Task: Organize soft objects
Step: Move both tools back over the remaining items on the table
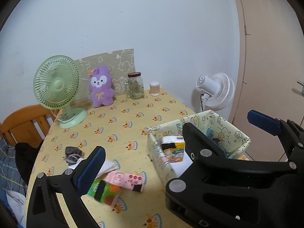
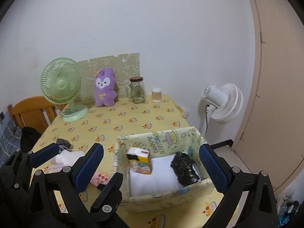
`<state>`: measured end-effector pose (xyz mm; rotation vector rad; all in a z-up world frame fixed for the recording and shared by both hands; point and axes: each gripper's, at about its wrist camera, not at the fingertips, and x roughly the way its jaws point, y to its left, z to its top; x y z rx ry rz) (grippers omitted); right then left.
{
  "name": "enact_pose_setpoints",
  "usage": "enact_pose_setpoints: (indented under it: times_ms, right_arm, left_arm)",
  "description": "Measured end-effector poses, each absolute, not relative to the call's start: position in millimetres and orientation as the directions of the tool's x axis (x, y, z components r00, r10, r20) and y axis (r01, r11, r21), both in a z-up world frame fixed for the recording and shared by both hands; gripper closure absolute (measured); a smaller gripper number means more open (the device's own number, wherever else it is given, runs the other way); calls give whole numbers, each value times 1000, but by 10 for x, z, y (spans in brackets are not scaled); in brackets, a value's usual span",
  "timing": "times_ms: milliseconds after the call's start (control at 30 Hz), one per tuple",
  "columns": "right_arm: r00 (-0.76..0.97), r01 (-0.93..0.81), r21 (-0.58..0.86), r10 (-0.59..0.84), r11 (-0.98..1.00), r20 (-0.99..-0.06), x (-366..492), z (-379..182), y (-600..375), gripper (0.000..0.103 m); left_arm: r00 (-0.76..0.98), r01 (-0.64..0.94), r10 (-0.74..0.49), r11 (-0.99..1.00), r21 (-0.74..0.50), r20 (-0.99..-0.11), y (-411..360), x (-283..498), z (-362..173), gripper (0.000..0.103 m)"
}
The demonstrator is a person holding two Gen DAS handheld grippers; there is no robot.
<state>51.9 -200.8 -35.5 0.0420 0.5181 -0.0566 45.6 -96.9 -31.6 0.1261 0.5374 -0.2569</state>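
Note:
A cartoon-print fabric box (image 2: 167, 138) stands on the yellow tablecloth and holds a tissue pack (image 2: 139, 161), a crumpled black bag (image 2: 185, 171) and white folded cloth (image 2: 152, 182). My right gripper (image 2: 151, 152) is open and empty, its jaws spread around the box's near side. My left gripper (image 1: 153, 157) is also open and empty; the right gripper's black finger hides its right finger. Under its left pad (image 1: 93, 169) lie a green pack (image 1: 105, 190), a pink pack (image 1: 125, 179), white cloth (image 1: 108, 166) and a grey bundle (image 1: 73, 154). A purple plush (image 1: 100, 86) sits at the back.
At the table's back stand a green desk fan (image 1: 57, 87), a glass jar (image 1: 135, 86) and a small swab tub (image 1: 154, 89). A white floor fan (image 1: 218, 93) is beyond the right edge, near a door. A wooden frame (image 1: 24, 121) sits left.

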Motion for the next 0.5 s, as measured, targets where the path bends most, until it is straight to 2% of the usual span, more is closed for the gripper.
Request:
enact_pose_setpoints:
  times_ms: [500]
  right_arm:
    - [876,17,20,-5,1000,-483,349,-341,-1577,1]
  left_arm:
    - [841,234,-175,971,52,-513,-582,265,-325,0]
